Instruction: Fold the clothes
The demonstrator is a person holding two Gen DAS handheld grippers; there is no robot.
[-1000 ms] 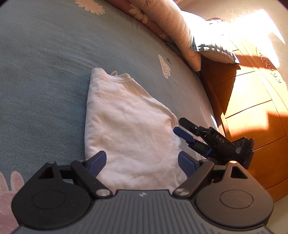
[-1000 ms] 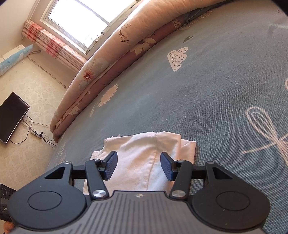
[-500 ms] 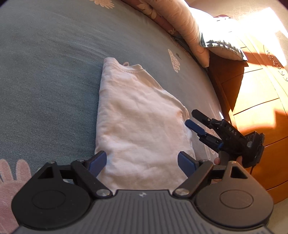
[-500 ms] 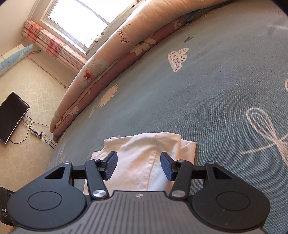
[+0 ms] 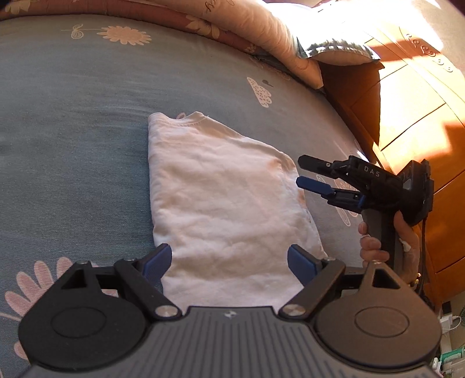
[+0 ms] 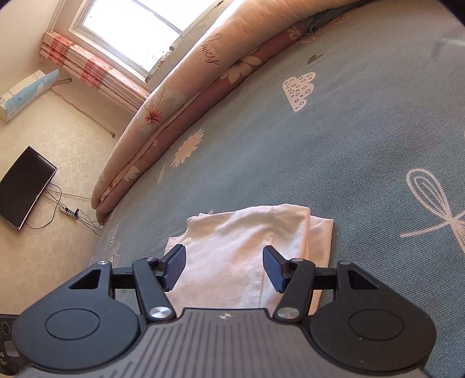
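Observation:
A pale pink T-shirt (image 5: 223, 200) lies folded into a narrow rectangle on the blue-grey bedsheet (image 5: 72, 116), collar end at the far side. My left gripper (image 5: 229, 261) hovers open over the shirt's near end, nothing between its fingers. My right gripper (image 5: 305, 173), held by a hand (image 5: 375, 247), is open beside the shirt's right edge, fingertips just off the cloth. In the right wrist view the folded shirt (image 6: 241, 247) lies under my open right gripper (image 6: 223, 267), with a sleeve layer showing at its right side.
A rolled floral quilt (image 5: 261, 32) and a pillow (image 5: 334, 49) line the far side of the bed. A wooden headboard (image 5: 412, 116) stands at the right. In the right wrist view a window (image 6: 139, 26), a black screen (image 6: 26, 186) and a power strip (image 6: 69, 210) on the floor show.
The left wrist view has swung left and back, so the shirt sits more centred and the right gripper and its hand show more fully. The right gripper's view is almost unchanged.

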